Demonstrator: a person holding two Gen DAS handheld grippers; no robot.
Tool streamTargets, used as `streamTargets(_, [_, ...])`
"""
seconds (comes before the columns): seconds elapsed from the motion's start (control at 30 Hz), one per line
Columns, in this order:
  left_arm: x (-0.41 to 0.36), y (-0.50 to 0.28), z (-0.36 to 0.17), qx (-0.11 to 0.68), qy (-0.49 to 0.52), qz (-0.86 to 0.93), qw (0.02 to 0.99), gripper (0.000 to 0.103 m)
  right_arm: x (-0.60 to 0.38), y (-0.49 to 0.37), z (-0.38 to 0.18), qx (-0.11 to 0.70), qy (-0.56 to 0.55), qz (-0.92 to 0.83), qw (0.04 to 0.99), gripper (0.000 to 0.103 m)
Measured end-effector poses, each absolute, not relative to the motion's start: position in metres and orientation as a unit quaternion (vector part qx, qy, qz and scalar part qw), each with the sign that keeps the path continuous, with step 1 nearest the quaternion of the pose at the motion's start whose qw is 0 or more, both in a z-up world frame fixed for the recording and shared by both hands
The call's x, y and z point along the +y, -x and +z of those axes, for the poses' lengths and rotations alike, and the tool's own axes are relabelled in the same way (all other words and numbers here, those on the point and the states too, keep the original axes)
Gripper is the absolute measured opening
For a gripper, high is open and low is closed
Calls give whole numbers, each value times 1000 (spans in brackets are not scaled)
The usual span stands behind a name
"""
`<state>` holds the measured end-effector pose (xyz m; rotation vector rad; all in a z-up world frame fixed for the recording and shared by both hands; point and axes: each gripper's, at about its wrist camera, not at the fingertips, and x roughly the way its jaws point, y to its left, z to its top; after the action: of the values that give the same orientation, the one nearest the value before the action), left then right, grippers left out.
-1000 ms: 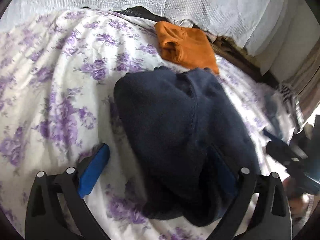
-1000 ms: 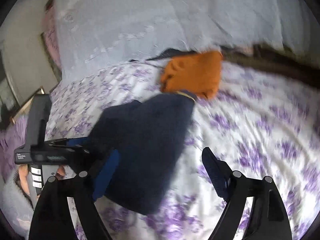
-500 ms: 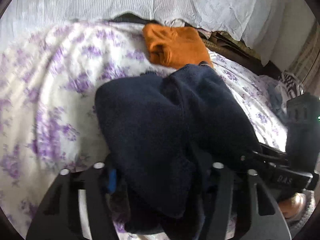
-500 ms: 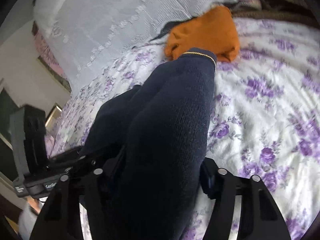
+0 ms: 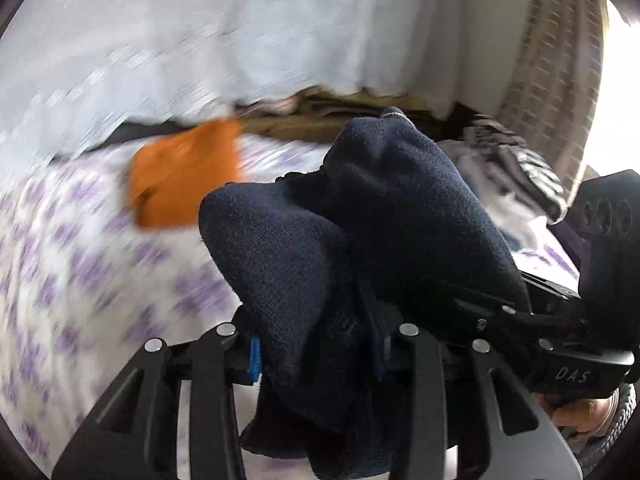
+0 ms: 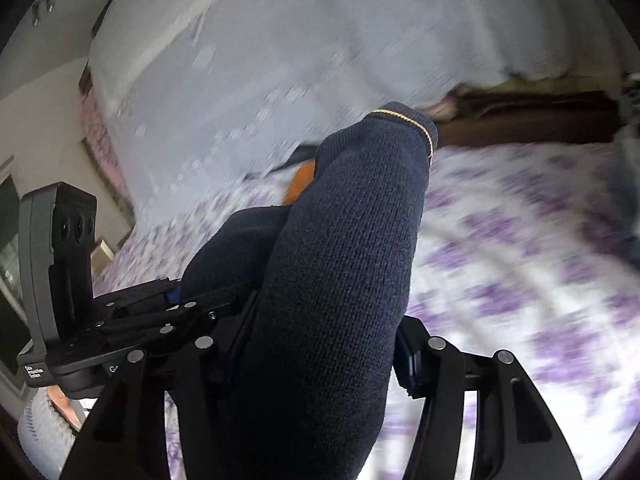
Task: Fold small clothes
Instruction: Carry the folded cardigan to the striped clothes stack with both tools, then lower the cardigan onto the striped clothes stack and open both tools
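**Both hand-held grippers clamp navy knit above the bed**

My left hand-held gripper [image 5: 316,354] is closed on the lower folds of the navy knit garment [image 5: 360,216], blue pads pressed into the cloth. My right hand-held gripper [image 6: 320,356] is likewise clamped on the same navy knit garment [image 6: 344,264], whose gold-trimmed cuff points away from the lens. The garment hangs bunched between the two tools, raised over the purple-flowered bedsheet [image 5: 68,264]. An orange folded cloth [image 5: 184,176] lies on the sheet beyond it, near the white lace cover [image 5: 240,32]. The background is blurred.
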<state>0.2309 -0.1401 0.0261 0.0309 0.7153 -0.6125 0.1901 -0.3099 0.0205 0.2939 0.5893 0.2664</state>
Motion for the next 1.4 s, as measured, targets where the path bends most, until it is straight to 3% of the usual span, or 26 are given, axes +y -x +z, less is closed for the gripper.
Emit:
streamTargets(0.43, [-419,-245,164,262,-101,-389,877,37,-558,-164,135,173,-193,-17,966,59])
streamTargets(0.57, [-484,-257,181,252,-117,-398,874,37,-623,-173,136,151,-241,-36,958,59])
streamTargets(0.7, [-539,-282,153,277,-149,-384,868,42,-676,-201,95,181,-277,-80,940,59])
streamTargets(0.8, [-564,-296,107,294,-198,-350,867,61,-697,-200,48,202,-296,-92,929,58])
streamTargets(0.9, [-562,-302,89,286,-174,-348,876,74,-695,-200,40,194,-282,-92,935,58])
streamTargets(1.07, [-555,-304,94,291,-154,-340,881,77,-690,-200,46,197,-284,-89,934,60])
streamTargets(1.2, [-536,-285,113,250,-160,-322,899,89,-693,-197,62,202,-293,-85,931,64])
streamTargets(1.33, [-524,-276,121,241,-172,-311,903,90,-689,-188,68,212,-294,-97,927,65])
streamTargets(1.4, [-516,-273,124,242,-169,-306,905,90,-687,-183,74,209,-302,-91,926,70])
